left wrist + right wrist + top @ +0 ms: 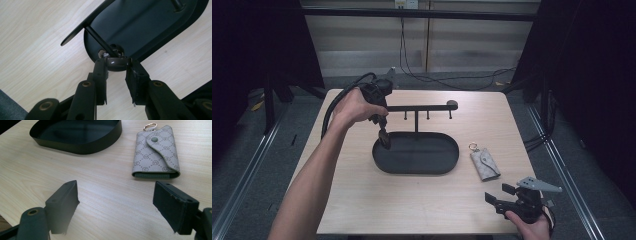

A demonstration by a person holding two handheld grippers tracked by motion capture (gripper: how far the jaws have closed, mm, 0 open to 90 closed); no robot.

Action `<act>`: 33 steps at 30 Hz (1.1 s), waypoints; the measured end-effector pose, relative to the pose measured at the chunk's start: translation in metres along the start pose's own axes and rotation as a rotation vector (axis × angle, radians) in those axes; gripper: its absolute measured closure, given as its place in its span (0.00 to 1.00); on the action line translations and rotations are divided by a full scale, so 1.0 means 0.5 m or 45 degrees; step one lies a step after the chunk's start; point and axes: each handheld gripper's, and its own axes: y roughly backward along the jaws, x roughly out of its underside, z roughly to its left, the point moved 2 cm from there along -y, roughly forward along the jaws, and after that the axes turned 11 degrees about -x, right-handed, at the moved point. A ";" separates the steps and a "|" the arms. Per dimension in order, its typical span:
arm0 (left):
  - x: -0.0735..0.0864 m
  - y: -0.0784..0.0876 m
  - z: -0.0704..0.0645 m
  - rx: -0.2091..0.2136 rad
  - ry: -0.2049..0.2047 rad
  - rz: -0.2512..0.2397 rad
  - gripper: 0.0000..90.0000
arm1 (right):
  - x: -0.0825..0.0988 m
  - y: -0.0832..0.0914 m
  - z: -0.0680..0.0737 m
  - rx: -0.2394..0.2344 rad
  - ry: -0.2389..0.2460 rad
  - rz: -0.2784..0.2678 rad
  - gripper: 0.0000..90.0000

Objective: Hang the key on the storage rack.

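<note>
A black oval tray sits mid-table with a T-shaped black rack rising from it, short pegs hanging under its bar. My left gripper points down over the tray's left end, below the bar's left tip. In the left gripper view it is shut on a small dark brown rounded object, with a bit of metal at its top touching a thin black rod. A grey patterned key pouch with a ring lies right of the tray. My right gripper is open near the front right corner, pouch ahead.
The light wooden table has bare room in front of and left of the tray. Its front edge is close to my right gripper. A black cable trails from the left gripper. Dark floor and metal rails surround the table.
</note>
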 end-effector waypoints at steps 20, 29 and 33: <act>-0.012 -0.019 0.007 -0.009 0.061 -0.008 0.71 | 0.000 -0.002 0.000 0.000 -0.001 0.007 0.23; 0.004 -0.010 0.015 0.052 0.093 -0.045 0.51 | -0.001 -0.004 -0.001 0.001 -0.007 0.004 0.23; 0.019 -0.008 0.018 0.069 0.079 -0.084 0.46 | -0.002 -0.006 -0.002 0.004 -0.016 0.007 0.23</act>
